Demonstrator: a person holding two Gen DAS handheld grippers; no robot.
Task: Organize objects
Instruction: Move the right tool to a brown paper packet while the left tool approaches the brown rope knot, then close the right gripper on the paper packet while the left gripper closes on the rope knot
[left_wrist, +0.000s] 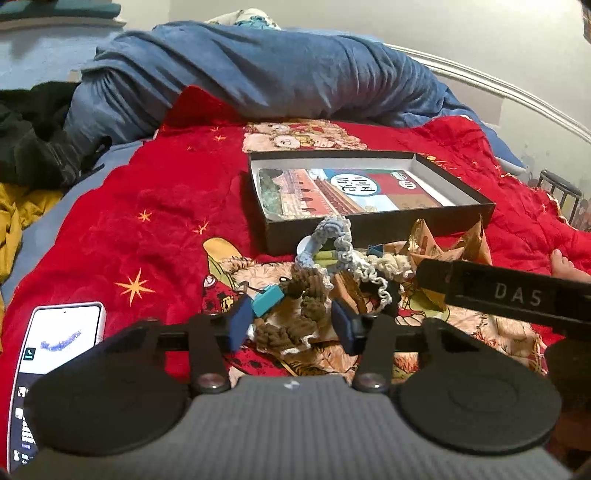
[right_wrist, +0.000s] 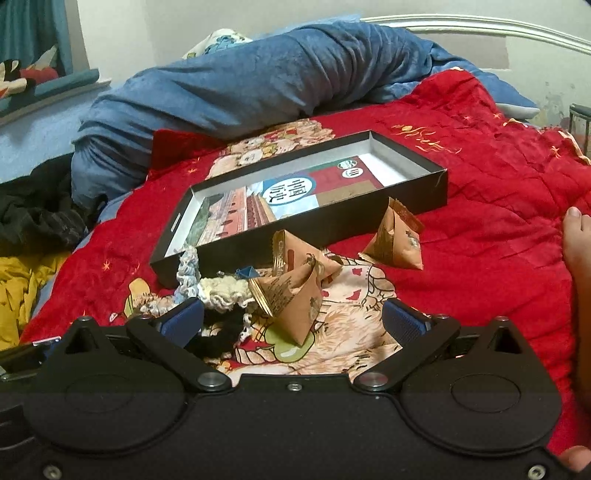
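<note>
A shallow black box (left_wrist: 376, 225) (right_wrist: 295, 229) with a printed card inside lies on the red quilt. In front of it is a heap of scrunchies: a brown one (left_wrist: 295, 314), a light blue one (left_wrist: 328, 236) (right_wrist: 188, 273), a cream one (right_wrist: 225, 295) and a black one (right_wrist: 221, 336). A teal clip (left_wrist: 266, 301) lies by the brown one. My left gripper (left_wrist: 291, 326) is open, its pads either side of the brown scrunchie. Brown pyramid snack packets (right_wrist: 291, 306) (right_wrist: 397, 240) lie near the box. My right gripper (right_wrist: 293, 319) is open, around the near packet.
A phone (left_wrist: 55, 347) with a lit screen lies at the left on the quilt (left_wrist: 147, 221). A rumpled blue blanket (left_wrist: 258, 74) fills the back. Dark and yellow clothes (left_wrist: 29, 155) lie at the left. A bare foot (right_wrist: 580, 251) rests at the right.
</note>
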